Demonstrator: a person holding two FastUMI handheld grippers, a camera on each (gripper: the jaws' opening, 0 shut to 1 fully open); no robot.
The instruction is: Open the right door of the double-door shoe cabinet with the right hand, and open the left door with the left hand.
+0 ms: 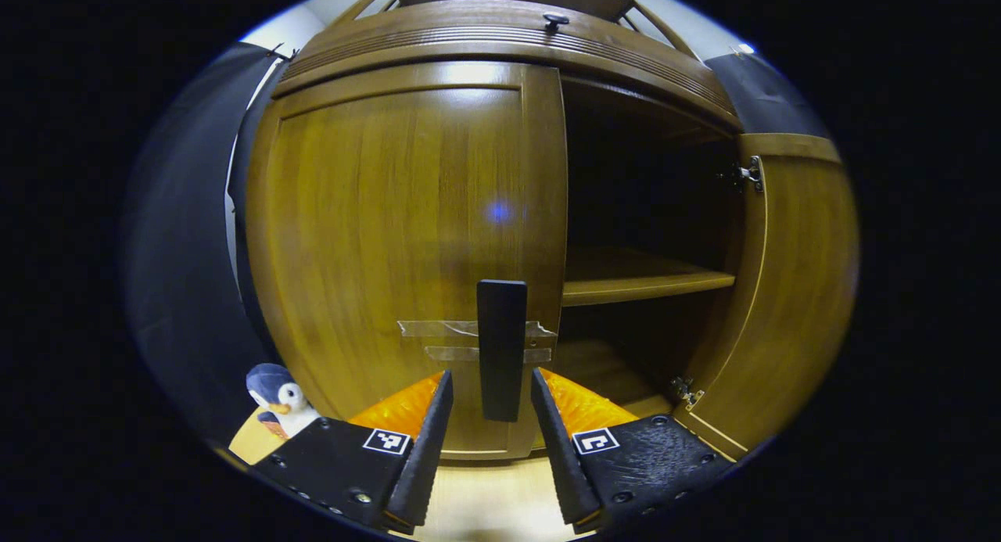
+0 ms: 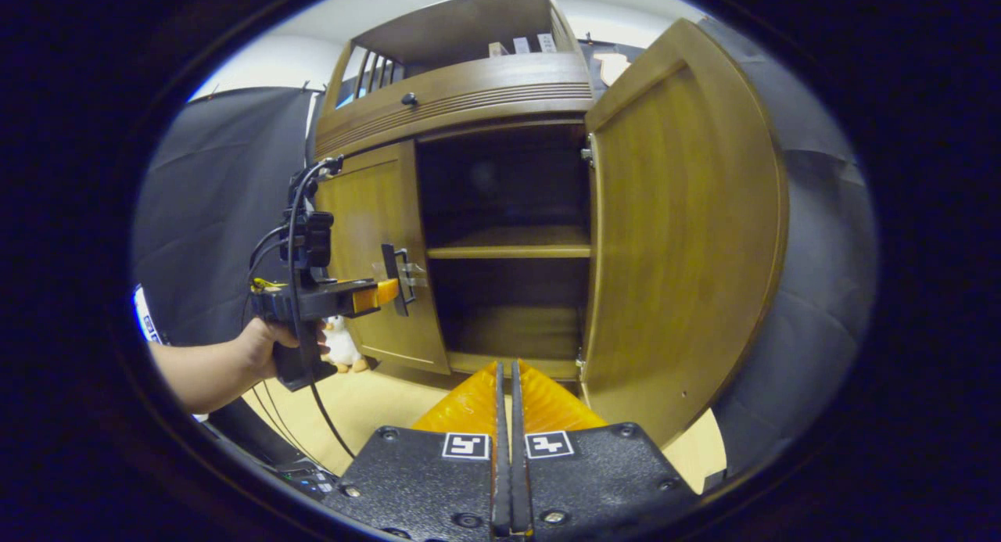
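The wooden shoe cabinet stands in front of me. Its left door (image 1: 407, 245) is closed, with a dark upright handle (image 1: 501, 346) near its inner edge. My left gripper (image 1: 485, 393) is open, its fingers on either side of the handle's lower end without pressing on it. The right door (image 1: 790, 292) is swung wide open, baring dark shelves (image 1: 641, 280). In the right gripper view the same open door (image 2: 680, 237) stands to the right, and my right gripper (image 2: 507, 385) is shut on nothing, back from the cabinet. There the left gripper (image 2: 387, 290) sits at the left door's handle (image 2: 395, 280).
A toy penguin (image 1: 278, 397) sits on the light wooden floor (image 1: 485, 495) at the cabinet's left foot. Black cloth walls (image 2: 211, 206) flank the cabinet. A small knob (image 1: 555, 19) sits on the drawer above the doors. Cables hang from the left gripper (image 2: 321, 417).
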